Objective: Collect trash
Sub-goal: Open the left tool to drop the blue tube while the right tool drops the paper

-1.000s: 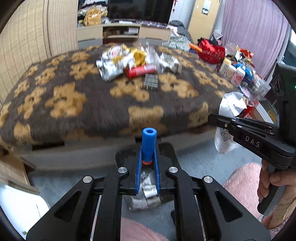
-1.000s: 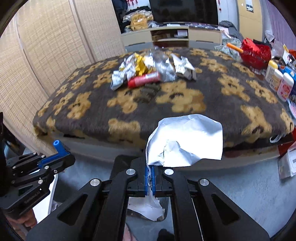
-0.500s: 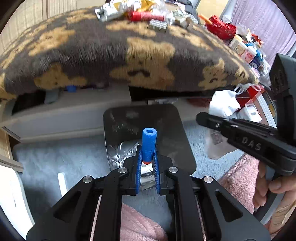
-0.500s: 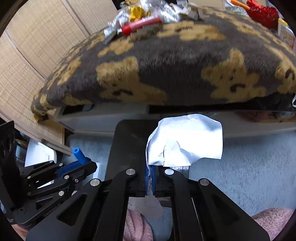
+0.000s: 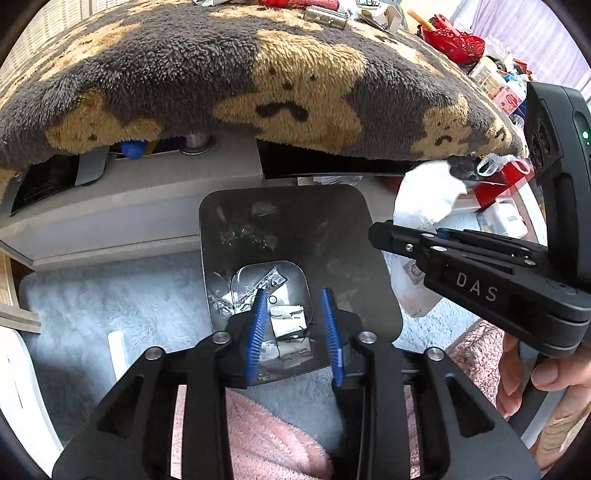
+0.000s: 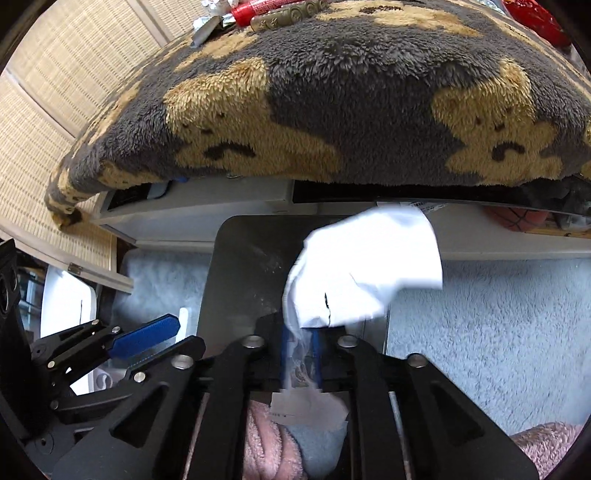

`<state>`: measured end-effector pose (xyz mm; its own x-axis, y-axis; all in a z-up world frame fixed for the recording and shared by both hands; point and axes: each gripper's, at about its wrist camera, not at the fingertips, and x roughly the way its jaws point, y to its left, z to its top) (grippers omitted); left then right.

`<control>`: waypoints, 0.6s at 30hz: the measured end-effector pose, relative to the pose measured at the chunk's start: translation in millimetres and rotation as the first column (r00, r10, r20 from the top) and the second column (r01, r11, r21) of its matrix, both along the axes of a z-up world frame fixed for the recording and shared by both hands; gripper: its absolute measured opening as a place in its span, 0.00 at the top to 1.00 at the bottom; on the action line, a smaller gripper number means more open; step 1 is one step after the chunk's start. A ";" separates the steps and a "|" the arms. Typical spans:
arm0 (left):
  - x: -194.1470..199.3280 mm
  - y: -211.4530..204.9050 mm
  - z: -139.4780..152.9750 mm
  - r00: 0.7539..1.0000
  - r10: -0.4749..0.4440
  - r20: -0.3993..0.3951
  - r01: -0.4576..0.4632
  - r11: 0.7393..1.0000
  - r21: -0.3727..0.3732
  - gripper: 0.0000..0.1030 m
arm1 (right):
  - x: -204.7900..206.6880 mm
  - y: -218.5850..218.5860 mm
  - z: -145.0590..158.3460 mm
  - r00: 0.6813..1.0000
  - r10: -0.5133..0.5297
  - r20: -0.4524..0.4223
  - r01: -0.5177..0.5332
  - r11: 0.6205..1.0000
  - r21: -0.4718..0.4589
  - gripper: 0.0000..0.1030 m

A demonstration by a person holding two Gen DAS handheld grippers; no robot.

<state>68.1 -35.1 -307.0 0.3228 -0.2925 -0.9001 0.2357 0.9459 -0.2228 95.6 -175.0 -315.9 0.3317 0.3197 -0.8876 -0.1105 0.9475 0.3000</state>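
A black trash bin [image 5: 332,229] stands on the pale rug below the bed's edge, with silver and white scraps [image 5: 284,314] at its bottom. My left gripper [image 5: 294,325] hangs over the bin's mouth, its jaws opening, with nothing between the blue pads [image 5: 258,325]. The blue foam tube is out of sight. My right gripper [image 6: 300,349] is over the same bin [image 6: 243,277], its jaws opening too. A crumpled white wrapper [image 6: 365,269] still stands between them, its lower end blurred. The left view shows the right gripper [image 5: 406,238] and wrapper [image 5: 424,192] from the side.
A bed with a grey and tan bear blanket [image 5: 295,85] overhangs the bin. More trash, with a red tube [image 6: 255,9], lies on the bed. A person's hand [image 5: 543,380] holds the right gripper. Pink fabric [image 5: 266,439] lies below. A woven screen [image 6: 55,92] stands left.
Both grippers have sunk from bed height to just over the bin. The left jaws parted and the blue foam tube is gone from them. The right jaws parted around the white wrapper.
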 end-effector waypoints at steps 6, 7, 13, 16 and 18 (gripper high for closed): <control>-1.5 6.0 9.0 1.000 0.015 0.019 -0.016 1.000 0.016 0.56 | -0.8 -5.7 8.6 1.000 -0.013 0.026 0.013 1.000 -0.002 0.49; -2.1 7.5 11.7 1.000 0.018 0.025 -0.018 1.000 0.019 0.54 | -1.4 -8.0 11.6 0.999 -0.017 0.033 0.017 1.000 -0.004 0.45; -1.7 17.2 33.4 0.996 0.022 0.081 -0.026 0.999 0.047 0.24 | -2.5 -30.1 41.9 0.991 -0.074 0.111 0.075 0.997 -0.008 0.10; 1.2 24.7 51.6 0.992 0.039 0.121 -0.046 0.998 0.051 0.13 | 0.3 -44.1 63.8 0.982 -0.097 0.161 0.099 0.995 -0.002 0.07; 5.8 30.9 63.5 0.989 0.056 0.139 -0.062 0.997 0.040 0.10 | 1.9 -47.5 75.9 0.975 -0.116 0.189 0.117 0.993 0.006 0.04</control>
